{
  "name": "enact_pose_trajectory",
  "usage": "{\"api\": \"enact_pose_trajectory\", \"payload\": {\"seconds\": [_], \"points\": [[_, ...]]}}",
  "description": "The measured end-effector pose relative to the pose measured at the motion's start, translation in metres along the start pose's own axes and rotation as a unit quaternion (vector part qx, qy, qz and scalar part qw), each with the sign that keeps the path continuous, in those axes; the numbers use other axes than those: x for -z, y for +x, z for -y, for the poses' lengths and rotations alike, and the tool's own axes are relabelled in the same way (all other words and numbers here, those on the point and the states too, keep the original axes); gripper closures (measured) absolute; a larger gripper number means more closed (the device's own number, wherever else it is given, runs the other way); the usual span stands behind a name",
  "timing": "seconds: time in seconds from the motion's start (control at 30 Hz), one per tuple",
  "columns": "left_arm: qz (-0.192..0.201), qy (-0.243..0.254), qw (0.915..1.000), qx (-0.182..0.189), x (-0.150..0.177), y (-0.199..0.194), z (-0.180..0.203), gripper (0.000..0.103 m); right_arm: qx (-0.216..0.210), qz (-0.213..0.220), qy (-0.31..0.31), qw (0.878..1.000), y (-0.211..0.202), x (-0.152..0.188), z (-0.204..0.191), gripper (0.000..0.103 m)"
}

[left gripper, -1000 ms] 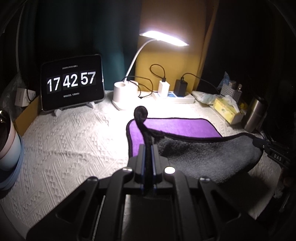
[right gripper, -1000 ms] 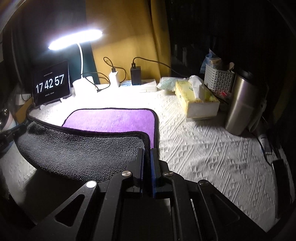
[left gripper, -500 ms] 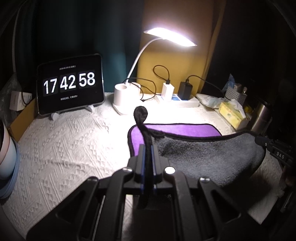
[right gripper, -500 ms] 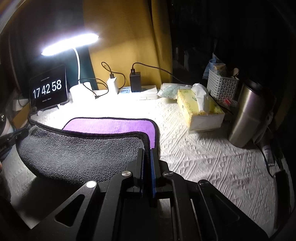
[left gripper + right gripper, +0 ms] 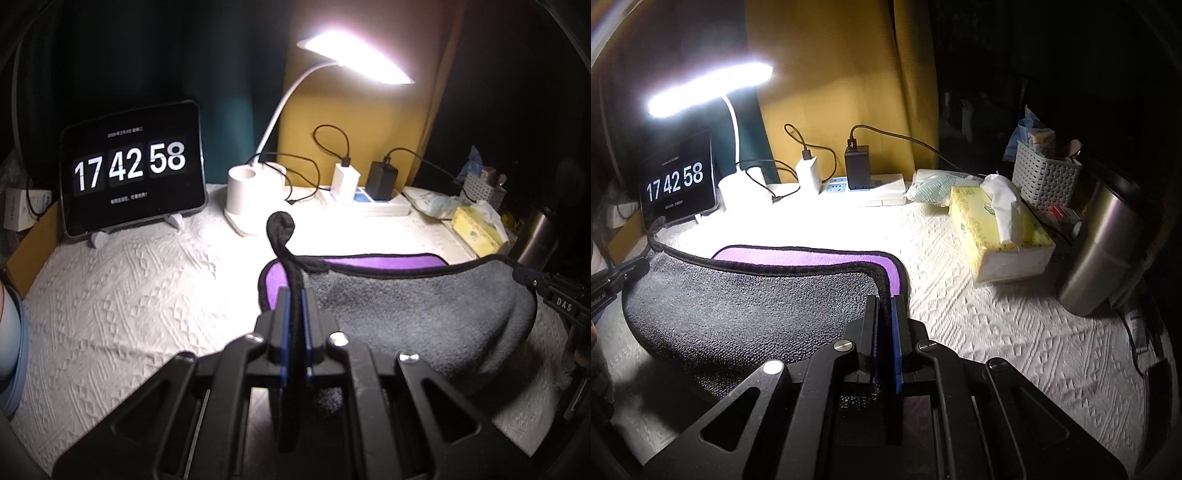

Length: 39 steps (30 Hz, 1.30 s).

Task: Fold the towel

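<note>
The towel [image 5: 424, 310] is grey on one side and purple on the other, with a black hem. It lies on the white tablecloth, its near half lifted and carried over the purple far half [image 5: 384, 263]. My left gripper [image 5: 293, 295] is shut on the towel's near left corner, whose black loop [image 5: 280, 225] sticks up past the fingers. My right gripper [image 5: 885, 301] is shut on the near right corner of the towel [image 5: 757, 306]. Each gripper shows at the other view's edge: the right gripper at the left wrist view's right [image 5: 554, 295], the left gripper at the right wrist view's left [image 5: 613, 277].
A tablet clock [image 5: 131, 166], a lit white desk lamp [image 5: 255, 195] and a power strip with chargers [image 5: 365, 199] stand at the back. A yellow tissue box [image 5: 997, 236], a white basket [image 5: 1045, 173] and a steel flask [image 5: 1097, 251] stand at the right.
Both grippers have carried the lifted grey half of the towel forward over the purple half, so less purple shows. Both stay shut on their corners.
</note>
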<state>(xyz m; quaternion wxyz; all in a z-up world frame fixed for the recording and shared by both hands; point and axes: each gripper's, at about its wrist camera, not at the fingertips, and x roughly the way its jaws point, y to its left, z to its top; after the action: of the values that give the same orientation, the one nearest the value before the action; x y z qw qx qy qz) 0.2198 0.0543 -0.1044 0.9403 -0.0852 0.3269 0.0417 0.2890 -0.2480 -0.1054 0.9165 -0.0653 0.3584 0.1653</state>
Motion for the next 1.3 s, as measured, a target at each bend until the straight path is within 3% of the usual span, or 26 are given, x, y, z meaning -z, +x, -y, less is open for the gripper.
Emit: {"api": "enact_pose_trajectory", "payload": {"seconds": [0.83,1.3], "points": [[-0.025,-0.003,0.9996,-0.012,-0.023,0.075,-0.015,0.097,0.000,-0.017,-0.011,1.000,0.075,-0.033,0.006,0.096],[-0.052,-0.006,0.9985,-0.016,-0.027,0.117,-0.021,0.097,-0.001,-0.043,-0.005,0.999,0.121,-0.034,0.014,0.096]]}}
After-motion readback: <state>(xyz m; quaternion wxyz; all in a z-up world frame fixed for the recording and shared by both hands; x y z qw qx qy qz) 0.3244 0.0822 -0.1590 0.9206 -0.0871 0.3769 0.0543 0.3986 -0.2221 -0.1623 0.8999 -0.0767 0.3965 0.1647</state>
